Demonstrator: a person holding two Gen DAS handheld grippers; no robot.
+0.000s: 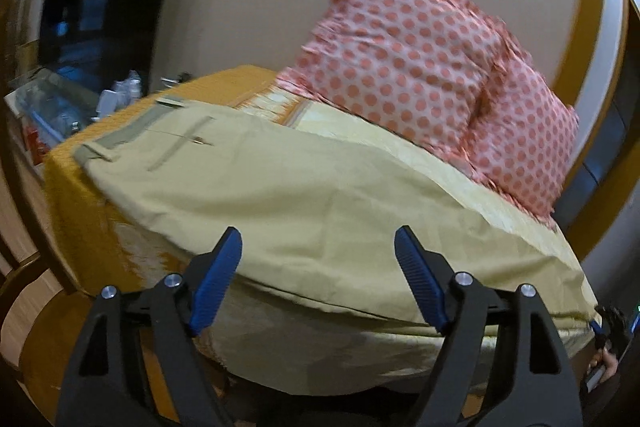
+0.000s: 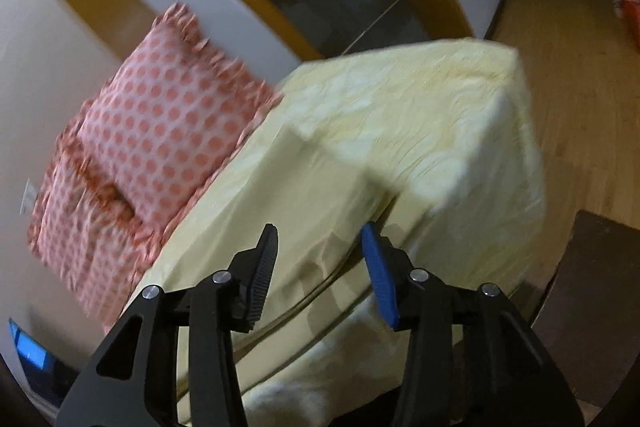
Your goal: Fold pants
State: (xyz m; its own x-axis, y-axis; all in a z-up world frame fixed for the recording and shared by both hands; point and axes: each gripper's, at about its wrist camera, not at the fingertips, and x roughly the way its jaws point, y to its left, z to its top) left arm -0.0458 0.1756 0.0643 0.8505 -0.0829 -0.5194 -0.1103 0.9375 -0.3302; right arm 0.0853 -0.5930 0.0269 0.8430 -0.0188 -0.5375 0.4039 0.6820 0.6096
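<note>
Two grippers are in view over a bed (image 1: 100, 187), each with its fingers apart and holding nothing. From the left wrist view, the left gripper (image 1: 318, 283) hangs above the near edge of the pants (image 1: 280, 195), which lie spread flat across the bed; its blue-padded fingers (image 1: 218, 279) stand wide and no cloth sits between them. The pants are a pale khaki-yellow, with the grey-green waistband (image 1: 132, 129) at the far left end near the bed's corner and a pocket slit just beside it. Their near hem droops over the bed's front edge. Beneath them is a mustard-orange bedspread, visible at the left and far side. Two pink polka-dot pillows (image 1: 408, 59) lean against the wall behind the pants, the second (image 1: 528, 143) overlapping the first on the right.

From the right wrist view, the right gripper (image 2: 320, 275) hovers above the pants (image 2: 288, 195) at the other end, fingers (image 2: 380, 275) likewise parted, fabric below but not pinched. A pale yellow sheet (image 2: 440, 115) covers the mattress beyond. Wooden flooring (image 2: 580, 87) lies to the right. Both views are motion-blurred, so fine creases cannot be judged
</note>
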